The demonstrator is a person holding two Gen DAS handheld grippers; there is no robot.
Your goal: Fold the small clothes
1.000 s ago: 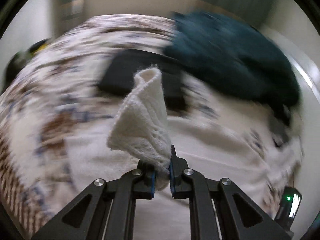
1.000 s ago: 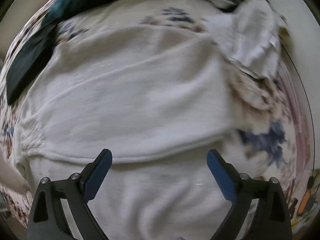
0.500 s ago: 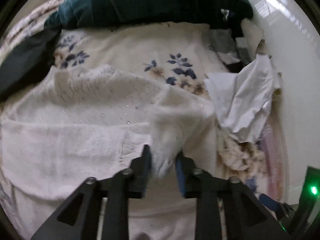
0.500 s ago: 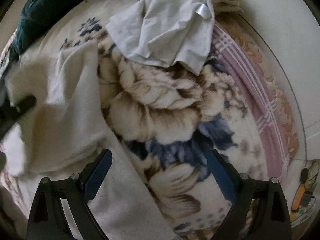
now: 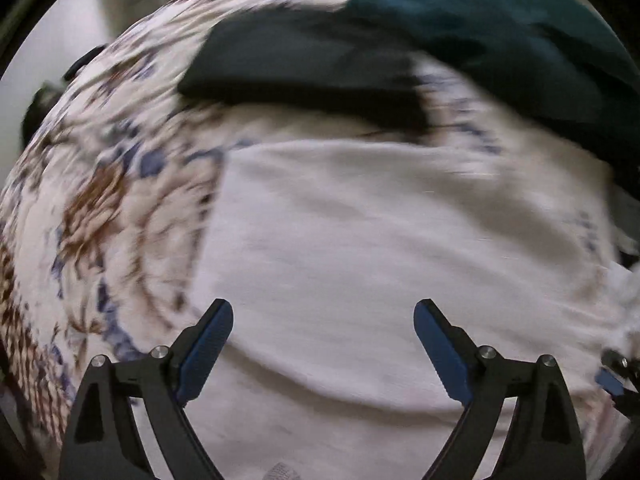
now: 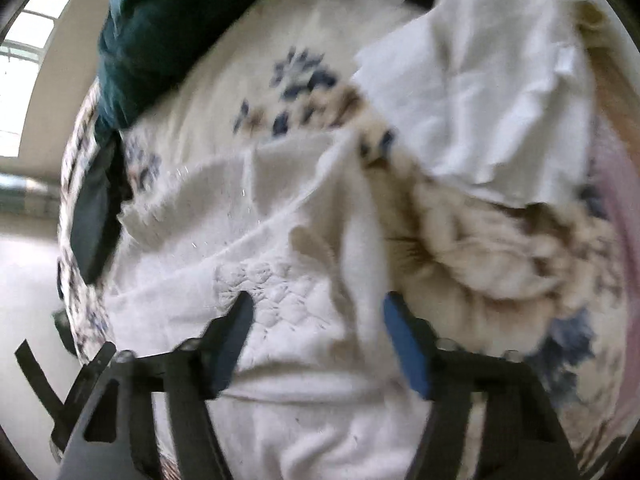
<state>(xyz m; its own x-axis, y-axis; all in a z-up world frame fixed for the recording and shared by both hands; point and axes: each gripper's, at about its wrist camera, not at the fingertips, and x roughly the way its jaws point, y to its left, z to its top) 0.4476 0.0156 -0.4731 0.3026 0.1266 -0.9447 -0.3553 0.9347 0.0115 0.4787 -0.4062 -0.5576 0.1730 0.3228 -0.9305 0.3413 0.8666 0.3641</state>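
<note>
A cream knit garment (image 5: 360, 248) lies spread on the floral bed cover (image 5: 100, 200); the view is blurred. My left gripper (image 5: 323, 320) is open and empty just above it. In the right wrist view the same garment (image 6: 280, 280) shows a folded-over flap with a lacy knit patch. My right gripper (image 6: 318, 312) is open, its fingers on either side of a raised fold of the garment, and I cannot tell if they touch it.
A dark folded garment (image 5: 304, 68) lies behind the cream one, with a teal pile (image 5: 500, 28) beyond it. A crumpled white cloth (image 6: 500, 88) lies at the right on the floral blanket (image 6: 500, 248). The bed edge and floor (image 6: 24, 300) are at the left.
My left gripper let go of the cream sleeve it held and opened, swinging back left over the garment. My right gripper moved back over the garment's folded flap and narrowed its opening.
</note>
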